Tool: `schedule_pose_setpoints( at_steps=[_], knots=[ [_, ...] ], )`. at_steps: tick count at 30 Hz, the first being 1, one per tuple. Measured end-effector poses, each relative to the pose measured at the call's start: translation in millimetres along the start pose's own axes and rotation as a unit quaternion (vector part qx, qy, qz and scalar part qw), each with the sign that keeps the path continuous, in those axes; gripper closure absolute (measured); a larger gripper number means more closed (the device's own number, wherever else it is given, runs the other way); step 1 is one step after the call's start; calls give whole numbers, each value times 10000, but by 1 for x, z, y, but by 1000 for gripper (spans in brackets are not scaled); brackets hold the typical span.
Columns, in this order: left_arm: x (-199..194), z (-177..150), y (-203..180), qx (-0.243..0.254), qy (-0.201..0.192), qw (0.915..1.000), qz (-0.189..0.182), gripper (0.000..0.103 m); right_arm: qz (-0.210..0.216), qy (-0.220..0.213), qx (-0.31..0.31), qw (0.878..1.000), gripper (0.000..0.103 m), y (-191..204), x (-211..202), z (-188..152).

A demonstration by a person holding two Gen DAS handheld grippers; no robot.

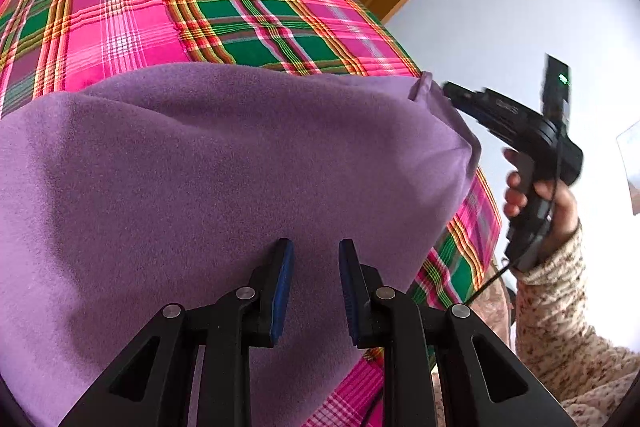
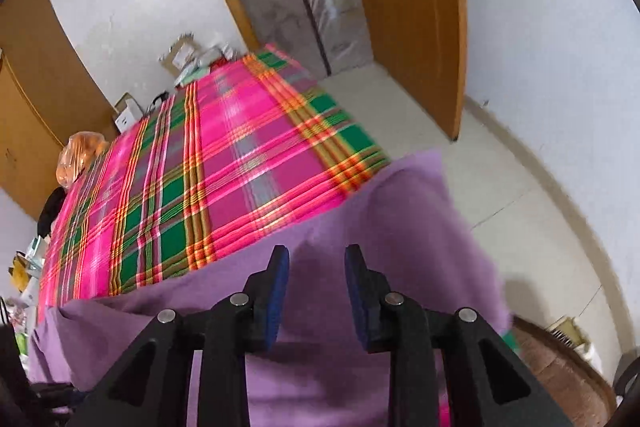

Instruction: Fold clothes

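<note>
Left gripper (image 1: pixel 316 247): we see its jaws apart, nothing pinched, purple cloth (image 1: pixel 224 163) spread just beyond and beneath.
Right gripper (image 2: pixel 317 251): we see its jaws apart, nothing clamped; the cloth's corner lies beyond, over the plaid cover (image 2: pixel 240 155).

A big purple cloth (image 1: pixel 224 163) lies on a bed with a pink and green checked sheet (image 1: pixel 200 3). The left gripper (image 1: pixel 316 251) hangs over the cloth, jaws apart, nothing between them. At the cloth's far right corner, a hand (image 1: pixel 540 195) holds the right gripper (image 1: pixel 450 89).
</note>
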State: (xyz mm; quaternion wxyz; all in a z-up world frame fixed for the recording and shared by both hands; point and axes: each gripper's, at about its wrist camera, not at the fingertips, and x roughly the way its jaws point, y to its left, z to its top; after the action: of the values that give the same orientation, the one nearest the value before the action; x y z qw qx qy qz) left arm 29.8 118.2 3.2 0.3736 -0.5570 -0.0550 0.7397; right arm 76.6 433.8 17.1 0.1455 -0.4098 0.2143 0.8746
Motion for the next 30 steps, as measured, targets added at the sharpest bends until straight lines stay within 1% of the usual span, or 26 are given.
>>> schedule_pose_setpoints(
  at_steps=[4,7,8,10,11,12,14,18,22,25,30],
  knots=[
    [0,0,1,-4,1,10000,-46,79,-87,235,-7,9997,71,11,20,6],
    [-1,-1,3,-2,2,10000,-72,79,-316,266,64,9991,71,8,26,9],
    [-1,-1,3,-3,1,10000,-77,79,-370,263,120,9989,73,6,27,10],
    [-2,-1,4,2,0,10000,-87,79,-373,264,138,9989,85,3,26,11],
    [-2,-1,4,1,-2,10000,-92,79,-370,238,116,9990,97,3,24,11],
    [-2,-1,4,0,-4,10000,-96,79,-366,210,94,9991,98,2,23,12],
    [-2,-1,4,-1,-7,9999,-103,79,-342,116,72,9993,100,1,18,13],
    [-2,-1,4,-21,-33,9999,-96,79,-360,-257,127,9989,100,1,4,21],
    [-10,0,2,23,-210,9998,-27,79,-363,-538,285,9975,100,-6,-5,34],
    [-11,1,5,-35,-233,9997,-19,79,-355,-586,383,9969,100,-10,-3,43],
    [-8,1,7,-86,-182,9998,-11,79,-478,-241,486,9974,100,-16,22,45]
  ],
)
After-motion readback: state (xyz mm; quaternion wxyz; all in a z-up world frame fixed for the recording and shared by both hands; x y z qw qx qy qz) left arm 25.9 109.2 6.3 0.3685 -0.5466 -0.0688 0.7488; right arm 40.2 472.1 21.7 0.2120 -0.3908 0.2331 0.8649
